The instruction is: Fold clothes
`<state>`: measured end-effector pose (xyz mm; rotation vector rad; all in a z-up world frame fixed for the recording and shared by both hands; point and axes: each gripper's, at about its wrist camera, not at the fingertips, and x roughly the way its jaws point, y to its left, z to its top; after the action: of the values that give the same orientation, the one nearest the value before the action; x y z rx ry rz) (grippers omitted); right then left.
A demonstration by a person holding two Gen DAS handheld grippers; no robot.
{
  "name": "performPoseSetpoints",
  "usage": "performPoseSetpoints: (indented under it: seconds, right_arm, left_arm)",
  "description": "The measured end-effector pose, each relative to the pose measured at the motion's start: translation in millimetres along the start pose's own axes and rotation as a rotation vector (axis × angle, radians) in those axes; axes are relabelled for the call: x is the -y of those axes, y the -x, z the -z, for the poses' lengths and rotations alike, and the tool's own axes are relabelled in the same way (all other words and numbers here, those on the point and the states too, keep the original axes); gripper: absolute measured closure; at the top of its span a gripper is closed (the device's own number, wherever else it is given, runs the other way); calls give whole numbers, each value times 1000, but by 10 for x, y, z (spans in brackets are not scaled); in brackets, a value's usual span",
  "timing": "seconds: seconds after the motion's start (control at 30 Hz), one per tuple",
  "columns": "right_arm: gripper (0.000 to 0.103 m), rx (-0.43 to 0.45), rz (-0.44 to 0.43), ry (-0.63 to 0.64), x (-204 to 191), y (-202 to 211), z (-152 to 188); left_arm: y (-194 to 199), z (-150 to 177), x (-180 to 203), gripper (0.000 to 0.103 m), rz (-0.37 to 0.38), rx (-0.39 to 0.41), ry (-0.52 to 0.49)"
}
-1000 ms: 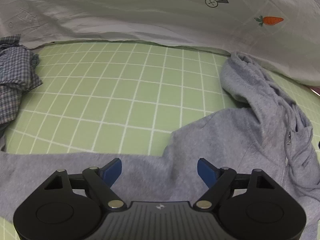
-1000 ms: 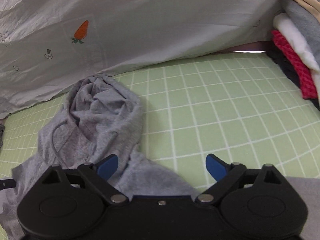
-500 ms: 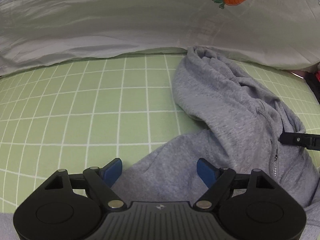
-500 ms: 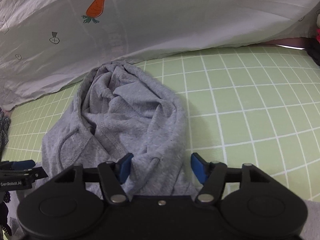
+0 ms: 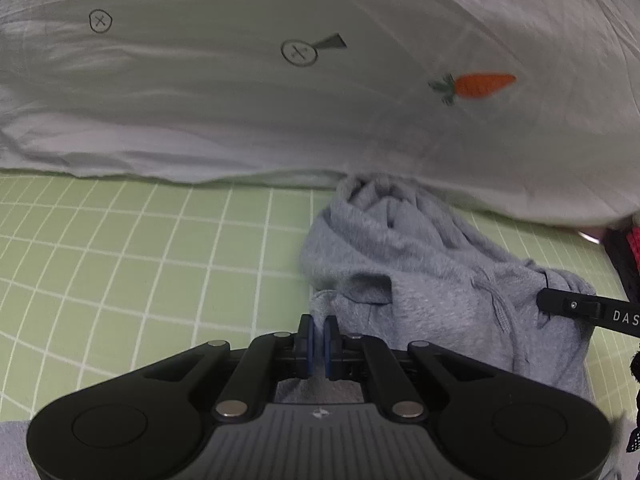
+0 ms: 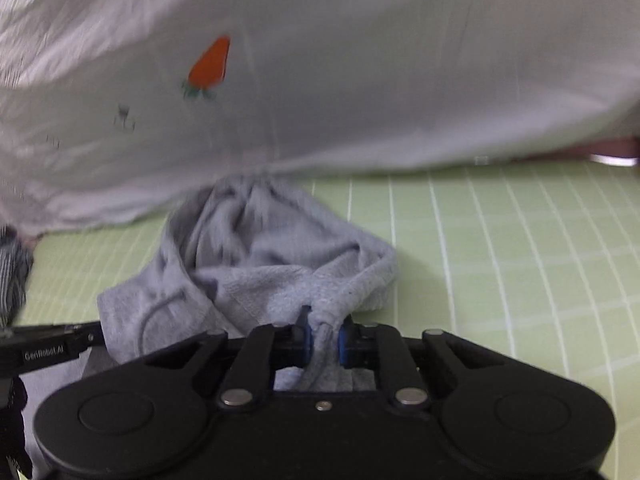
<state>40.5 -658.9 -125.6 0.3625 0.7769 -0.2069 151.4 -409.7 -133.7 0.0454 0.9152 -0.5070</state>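
A grey hoodie (image 5: 420,280) lies crumpled on the green grid mat (image 5: 140,260), hood toward the white sheet. In the left wrist view my left gripper (image 5: 319,338) is shut, its blue pads pinching a thin edge of the hoodie at the left side of the neck. The right gripper's finger (image 5: 580,308) shows at the far right against the cloth. In the right wrist view my right gripper (image 6: 323,338) has its jaws closing on a bunched fold of the hoodie (image 6: 272,264), and the pads press on it. The left gripper's finger (image 6: 52,348) shows at the left.
A white sheet with a carrot print (image 5: 480,85) hangs along the back edge of the mat. A blue checked garment (image 6: 12,272) lies at the far left. Red and dark folded clothes (image 5: 628,256) sit at the right edge.
Both grippers have moved in toward the hood and gone from wide open to pinched on the hoodie's neck. The hood now looks more bunched.
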Motion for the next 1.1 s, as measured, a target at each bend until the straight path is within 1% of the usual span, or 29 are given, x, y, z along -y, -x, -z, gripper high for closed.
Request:
performPoseSetpoints:
  seconds: [0.07,0.17,0.27,0.3,0.33,0.37,0.4,0.43,0.47,0.5,0.53,0.6,0.7,0.83,0.87,0.97,1.03,1.1]
  right_arm:
    - [91,23,-20,17,-28,-64,-185]
    - [92,24,-24,89,-171,-254,-338]
    - [91,-25,-25,136,-287,-484,-311]
    - [89,-34,-14,150,-311,-510,-282]
    - [82,-40,-3,157,-324,-524,-257]
    - [65,-37,5,143,-306,-494,-246]
    - [58,-33,13,128,-282,-453,-235]
    - [44,-24,23,107,-242,-369,-221]
    - [28,-16,32,85,-204,-269,-200]
    - [19,-8,42,64,-165,-170,-179]
    - [11,0,51,50,-134,-66,-147]
    - [10,13,65,74,-118,167,-7]
    - [8,-14,71,155,-145,470,323]
    - [9,-89,46,157,-167,672,806]
    - [11,-103,42,155,-175,716,919]
    - [14,-94,45,183,-246,781,1119]
    - [22,-92,45,224,-300,780,1200]
    - [36,-109,67,265,-318,732,1240]
  left_arm:
    - [-33,-125,-21,98,-5,28,18]
    - [-182,-144,-2,98,-34,10,-4]
    - [-253,-51,-47,96,-55,-19,18]
    - [-253,-26,-66,92,-56,-24,31]
    - [-227,-14,-89,87,-54,-21,46]
    - [-185,-10,-111,79,-72,-20,58]
    - [-139,-7,-134,60,-91,-17,72]
    - [-54,-10,-169,44,-126,1,90]
    - [44,-1,-206,40,-135,26,108]
    - [143,10,-242,33,-143,50,124]
    - [251,42,-276,29,-141,62,136]
    - [467,107,-345,24,-140,86,158]
    - [768,306,-426,24,-174,83,178]
    - [1102,676,-513,23,-193,30,191]
    - [1168,777,-530,23,-189,15,200]
    - [1354,1066,-558,23,-181,-23,229]
    - [1446,1229,-546,23,-176,-45,231]
    - [1512,1368,-516,23,-169,-63,217]
